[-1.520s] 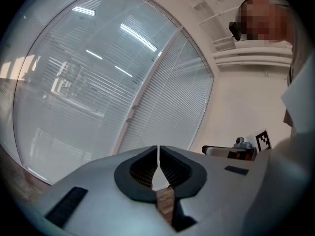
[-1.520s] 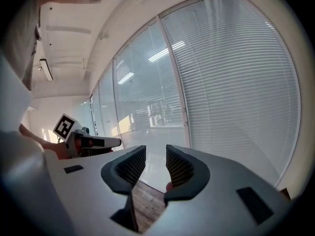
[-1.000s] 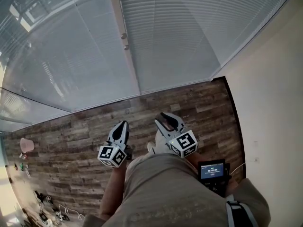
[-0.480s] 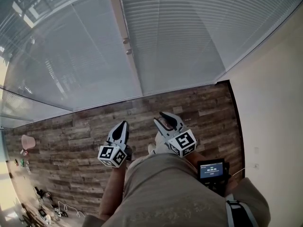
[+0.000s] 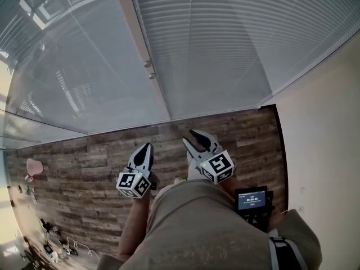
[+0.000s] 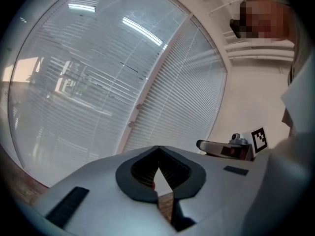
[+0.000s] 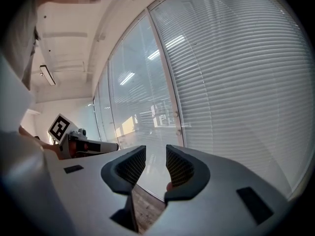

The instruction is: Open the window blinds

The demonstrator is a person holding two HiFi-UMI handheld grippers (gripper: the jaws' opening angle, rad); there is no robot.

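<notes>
The blinds (image 5: pixel 236 44) fill the top, let down as far as the wooden floor (image 5: pixel 84 162), beside a pale wall (image 5: pixel 320 151). A post (image 5: pixel 138 38) with two knobs (image 5: pixel 149 70) parts them from a glass pane (image 5: pixel 67 77) at left. Below, the left claw (image 5: pixel 146 148) has its jaws together and the right claw (image 5: pixel 191 138) has them a little apart (both empty, both pointing toward the window, clear of it). A small lit screen (image 5: pixel 251 200) shows at lower right
</notes>
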